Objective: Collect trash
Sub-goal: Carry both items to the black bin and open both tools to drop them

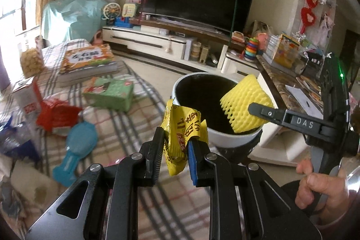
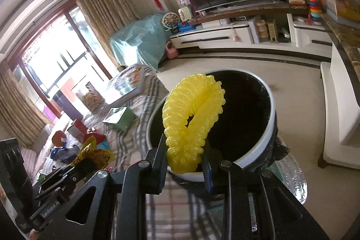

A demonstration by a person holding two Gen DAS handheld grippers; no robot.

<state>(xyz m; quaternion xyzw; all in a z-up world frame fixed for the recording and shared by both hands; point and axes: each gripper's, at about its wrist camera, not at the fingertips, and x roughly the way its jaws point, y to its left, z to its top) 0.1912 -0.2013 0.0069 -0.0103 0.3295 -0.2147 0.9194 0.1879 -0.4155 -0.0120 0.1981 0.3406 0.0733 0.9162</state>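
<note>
My left gripper [image 1: 176, 145] is shut on a crumpled yellow snack wrapper [image 1: 180, 127], held just left of the rim of a white trash bin with a black liner [image 1: 227, 140]. My right gripper [image 2: 185, 158] is shut on a yellow foam fruit net [image 2: 191, 118], which hangs over the near edge of the trash bin [image 2: 258, 150]. In the left wrist view the foam net [image 1: 245, 102] sits above the bin's right side, gripped by the right gripper [image 1: 258, 110]. The right wrist view shows the wrapper [image 2: 90, 154] at lower left in the left gripper [image 2: 86, 164].
A plaid-covered table [image 1: 139, 118] holds a green box [image 1: 110, 92], a red net [image 1: 54, 115], a teal plastic piece [image 1: 74, 150], a book [image 1: 87, 60] and other litter. A TV stand [image 1: 157, 37] and a marble side counter [image 1: 288, 82] lie beyond. A hand [image 1: 315, 186] grips the right tool.
</note>
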